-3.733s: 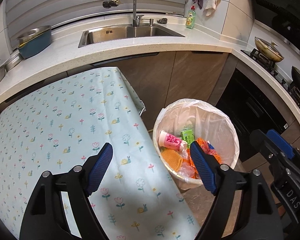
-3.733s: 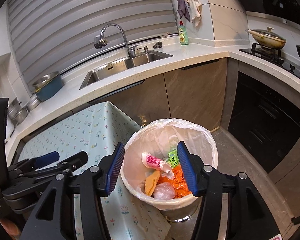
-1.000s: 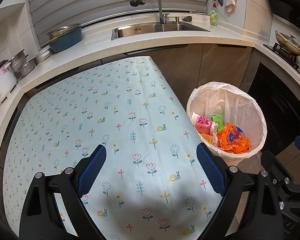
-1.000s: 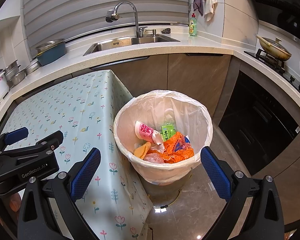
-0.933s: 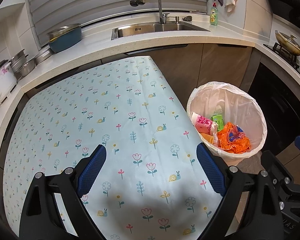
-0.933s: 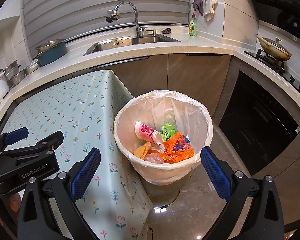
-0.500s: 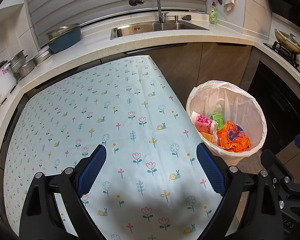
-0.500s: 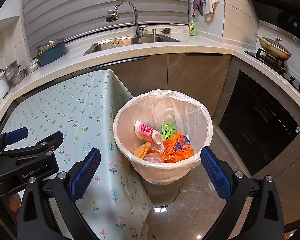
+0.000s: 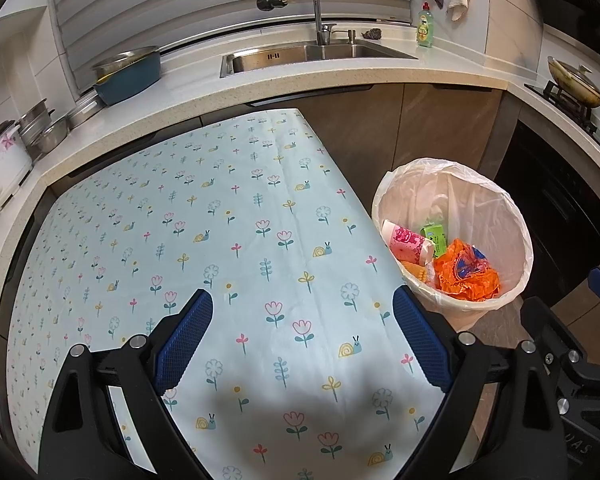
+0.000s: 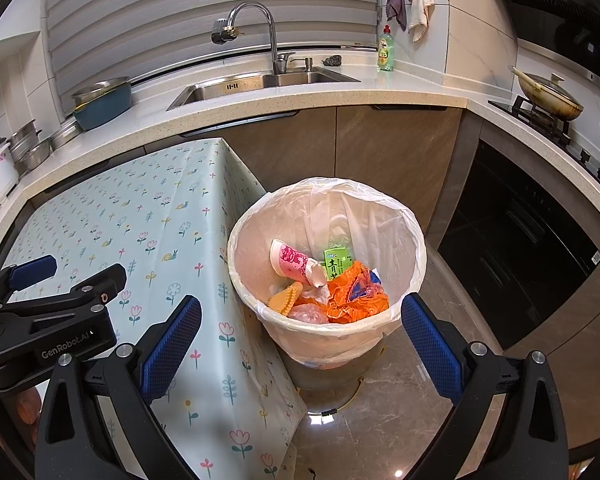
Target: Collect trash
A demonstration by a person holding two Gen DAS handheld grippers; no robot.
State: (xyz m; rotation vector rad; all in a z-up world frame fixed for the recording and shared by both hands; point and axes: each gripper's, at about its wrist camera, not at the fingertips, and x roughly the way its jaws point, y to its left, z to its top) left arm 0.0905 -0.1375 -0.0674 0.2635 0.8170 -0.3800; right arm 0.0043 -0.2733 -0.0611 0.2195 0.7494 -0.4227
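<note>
Hovering above the desk [image 9: 228, 216], the left tongs [image 9: 303, 338] are held released, with the blue pads [image 9: 184, 340] spread wide and nothing between them. The right tongs [image 10: 300, 344] are likewise released and empty, poised above the near rim of the trash bin [image 10: 414, 248], which stands on the floor just beside the right edge of the desk.

No loose litter is seen on the flowered tablecloth [image 9: 148, 240] in either view. The trash itself lies inside the white bin liner [image 10: 340, 208]: a pink paper cup [image 10: 294, 260] on its side, a green drink carton [image 10: 338, 262] behind it, a crumpled orange wrapper [image 10: 352, 294] to the right, and a yellow ridged piece [image 10: 284, 300] at the near left.

The collecting is judged to be complete or nearly so. If a last check is made, the desk should be scanned along its far and left margins, which the fisheye bends and shrinks, before the tongs are withdrawn. If the liner is to be gathered next, its thin folded rim should be pinched at opposite sides, and the pull kept gentle so that the film is not torn and the bin is not tipped toward the desk.
</note>
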